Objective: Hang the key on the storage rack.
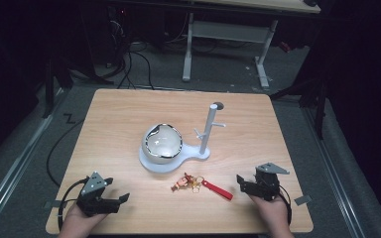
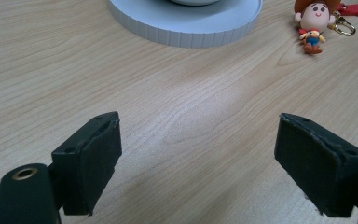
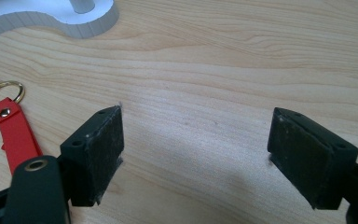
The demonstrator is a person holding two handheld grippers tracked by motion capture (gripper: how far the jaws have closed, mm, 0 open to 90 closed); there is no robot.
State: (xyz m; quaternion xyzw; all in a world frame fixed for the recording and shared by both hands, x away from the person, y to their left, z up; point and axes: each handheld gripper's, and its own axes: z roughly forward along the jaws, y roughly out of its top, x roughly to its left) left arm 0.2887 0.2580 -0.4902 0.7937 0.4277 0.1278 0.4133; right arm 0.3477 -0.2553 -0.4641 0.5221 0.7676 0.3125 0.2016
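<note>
Black claws, left [image 1: 120, 199] and right [image 1: 242, 182], gape wide and empty low over the worktop [image 1: 119, 114]. Between them lies the keyring [image 1: 198, 185]: light, floppy; its red strap [image 3: 14, 133] looks the easiest hold. Beyond, a white stand [image 1: 209, 131].

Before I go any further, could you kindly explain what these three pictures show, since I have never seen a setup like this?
A person sits at a wooden table and holds a hand-operated claw in each hand: the left claw and the right claw. The high view looks down from above the person. The other two come from small cameras riding on each claw, looking out between its two black jaws. On the table stand a white stand carrying a shiny bowl and an upright post with pegs. Nearer the person lies a keychain with a little cowboy figure and a red strap. Both claws are open and hold nothing.
</note>
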